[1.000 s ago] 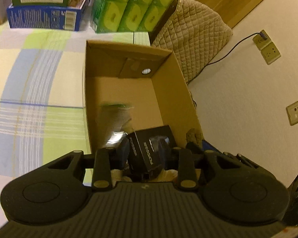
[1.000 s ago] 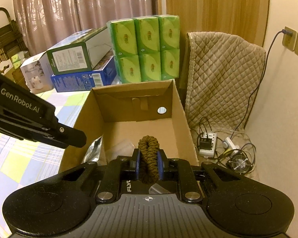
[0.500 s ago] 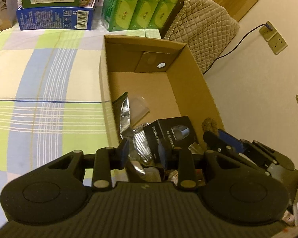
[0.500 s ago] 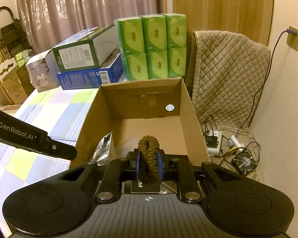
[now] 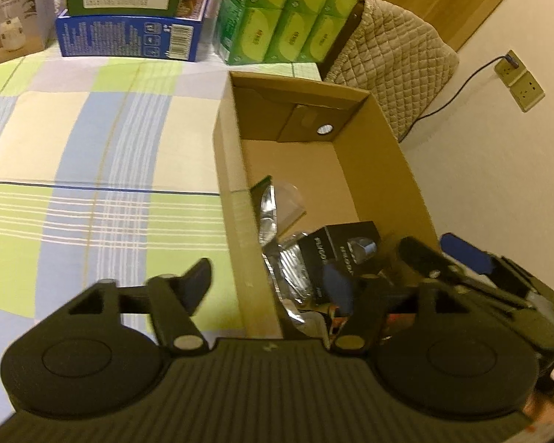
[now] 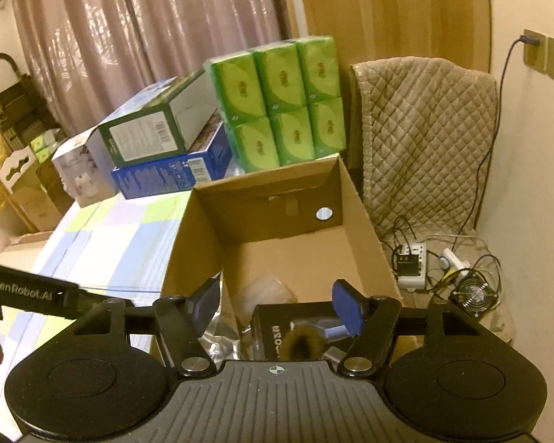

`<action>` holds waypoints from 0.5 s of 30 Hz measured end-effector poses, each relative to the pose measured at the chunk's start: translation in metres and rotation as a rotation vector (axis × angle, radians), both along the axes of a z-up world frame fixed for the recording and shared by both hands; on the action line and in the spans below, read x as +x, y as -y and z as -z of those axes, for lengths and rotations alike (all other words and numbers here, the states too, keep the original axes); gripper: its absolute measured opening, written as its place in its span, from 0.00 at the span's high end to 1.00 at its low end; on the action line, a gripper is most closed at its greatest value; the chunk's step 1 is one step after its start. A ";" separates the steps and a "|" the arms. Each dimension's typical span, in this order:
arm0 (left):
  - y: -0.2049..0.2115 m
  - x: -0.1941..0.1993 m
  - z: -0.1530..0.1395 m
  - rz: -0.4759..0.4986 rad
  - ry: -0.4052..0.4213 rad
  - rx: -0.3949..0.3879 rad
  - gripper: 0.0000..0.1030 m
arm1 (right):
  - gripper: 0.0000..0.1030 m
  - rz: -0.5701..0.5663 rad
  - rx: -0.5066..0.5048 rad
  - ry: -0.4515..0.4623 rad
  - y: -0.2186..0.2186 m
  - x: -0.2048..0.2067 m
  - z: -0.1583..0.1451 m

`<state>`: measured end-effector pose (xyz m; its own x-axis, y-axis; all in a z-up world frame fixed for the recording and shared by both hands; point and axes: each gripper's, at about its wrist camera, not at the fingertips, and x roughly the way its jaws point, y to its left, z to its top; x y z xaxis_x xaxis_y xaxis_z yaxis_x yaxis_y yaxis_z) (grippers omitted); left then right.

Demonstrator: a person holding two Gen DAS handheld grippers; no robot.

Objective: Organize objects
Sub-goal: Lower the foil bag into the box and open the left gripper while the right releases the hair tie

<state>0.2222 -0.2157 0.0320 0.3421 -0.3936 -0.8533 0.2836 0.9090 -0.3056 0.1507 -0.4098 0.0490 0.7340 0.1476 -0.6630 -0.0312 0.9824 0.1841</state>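
An open cardboard box (image 5: 228,170) (image 6: 365,221) stands on the checked cloth. Inside lie a black product box (image 5: 345,247) (image 6: 277,326), silver foil bags (image 5: 277,258) and a clear wrapper (image 6: 266,288). A brown rope coil (image 6: 303,343) sits blurred on the black box, just below my right gripper (image 6: 277,306), which is open and empty over the box's near end. My left gripper (image 5: 267,284) is open and empty, straddling the box's left wall. The right gripper's fingers (image 5: 424,258) show in the left wrist view.
Green tissue packs (image 6: 277,99) (image 5: 288,14), a green carton on a blue carton (image 5: 129,33) (image 6: 166,162) and a white box (image 5: 14,26) stand behind. A quilted chair (image 6: 424,125) stands right, with a power strip and fan (image 6: 472,295) below.
My right gripper opened and let go of the brown rope coil, which dropped onto the black box. My left gripper opened wider and shifted left, off the black box.
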 end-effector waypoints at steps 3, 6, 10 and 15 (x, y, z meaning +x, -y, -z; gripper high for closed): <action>-0.004 -0.003 -0.001 -0.004 0.019 0.020 0.31 | 0.37 0.005 -0.009 -0.010 0.002 -0.004 0.000; -0.009 -0.007 -0.001 -0.003 0.029 0.019 0.23 | 0.37 0.009 -0.013 -0.023 0.003 -0.012 0.001; -0.013 -0.018 -0.002 0.010 0.061 0.028 0.16 | 0.37 0.014 -0.022 -0.040 0.002 -0.025 0.002; -0.020 -0.036 -0.005 0.026 0.104 0.032 0.06 | 0.37 0.017 -0.032 -0.053 -0.004 -0.042 -0.001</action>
